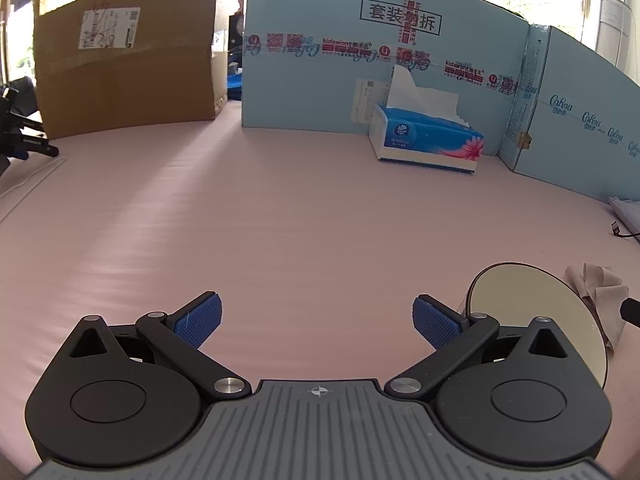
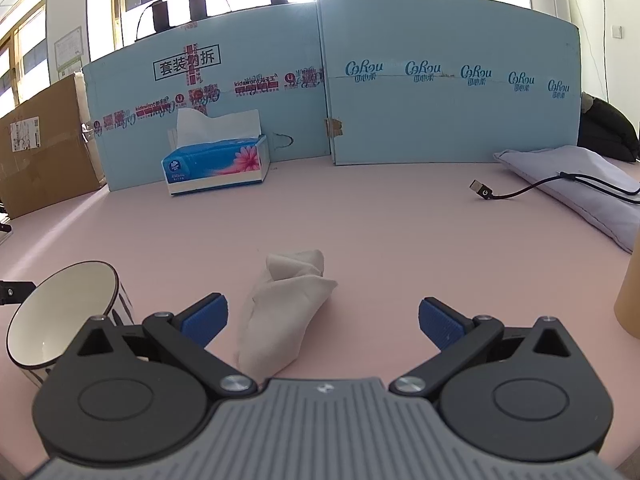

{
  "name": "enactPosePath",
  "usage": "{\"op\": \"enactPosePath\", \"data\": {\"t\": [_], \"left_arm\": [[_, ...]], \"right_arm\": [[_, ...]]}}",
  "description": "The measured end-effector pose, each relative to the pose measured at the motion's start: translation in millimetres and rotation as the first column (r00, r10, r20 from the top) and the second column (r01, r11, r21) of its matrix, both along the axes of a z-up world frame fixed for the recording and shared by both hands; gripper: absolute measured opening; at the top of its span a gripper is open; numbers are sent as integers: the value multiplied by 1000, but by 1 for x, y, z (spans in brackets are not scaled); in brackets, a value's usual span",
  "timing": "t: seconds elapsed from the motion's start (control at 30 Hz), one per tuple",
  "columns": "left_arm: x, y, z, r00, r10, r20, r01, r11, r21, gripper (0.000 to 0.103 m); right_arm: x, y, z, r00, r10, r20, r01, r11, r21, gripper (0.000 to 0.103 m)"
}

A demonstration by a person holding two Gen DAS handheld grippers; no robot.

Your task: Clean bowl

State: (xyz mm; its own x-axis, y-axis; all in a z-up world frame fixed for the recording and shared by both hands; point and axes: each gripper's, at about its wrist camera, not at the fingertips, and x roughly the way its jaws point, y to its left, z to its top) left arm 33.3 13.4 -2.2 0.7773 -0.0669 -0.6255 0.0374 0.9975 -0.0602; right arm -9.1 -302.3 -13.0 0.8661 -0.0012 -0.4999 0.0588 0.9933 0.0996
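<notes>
Bowl [image 2: 60, 312] lies tipped on its side on the pink desk [image 2: 380, 216], cream inside facing up and toward the camera, dark rim, striped outer wall touching the surface. In the left wrist view the same bowl [image 1: 536, 312] sits low right, partly behind the left claw's linkage. Crumpled tissue [image 2: 284, 312] lies just right of the bowl, on the desk, between the right claw's fingers but not gripped; in the left view the wad [image 1: 600, 292] shows just past the bowl's far edge.

Right claw [image 2: 323, 322] spread wide, blue pads [image 2: 204, 318] well apart, nothing held. Left claw [image 1: 317, 320] also spread wide, empty, over bare desk left of the bowl.

Beyond the bowl a long stretch of smooth pink surface, faint wrinkles, free of objects up to the back. Tissue box [image 2: 216, 164], blue with a pink flower, sheet sticking up, stands at the back against the light-blue cardboard screen [image 2: 440, 92]. Brown cardboard box [image 1: 124, 60] left of the screen. Far right of the bowl: black USB cable [image 2: 520, 190] running onto a pale lilac cushion [image 2: 580, 184]. Tan object at right frame edge, unclear what. Bright windows behind the screen
</notes>
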Motion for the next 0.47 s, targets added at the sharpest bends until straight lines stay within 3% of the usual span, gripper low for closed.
{"op": "enactPosePath", "data": {"t": [0.47], "left_arm": [[-5, -5, 0, 999, -32, 24, 31, 999, 26, 103]], "right_arm": [[1, -1, -1, 1000, 0, 2, 0, 1000, 1, 103]]}}
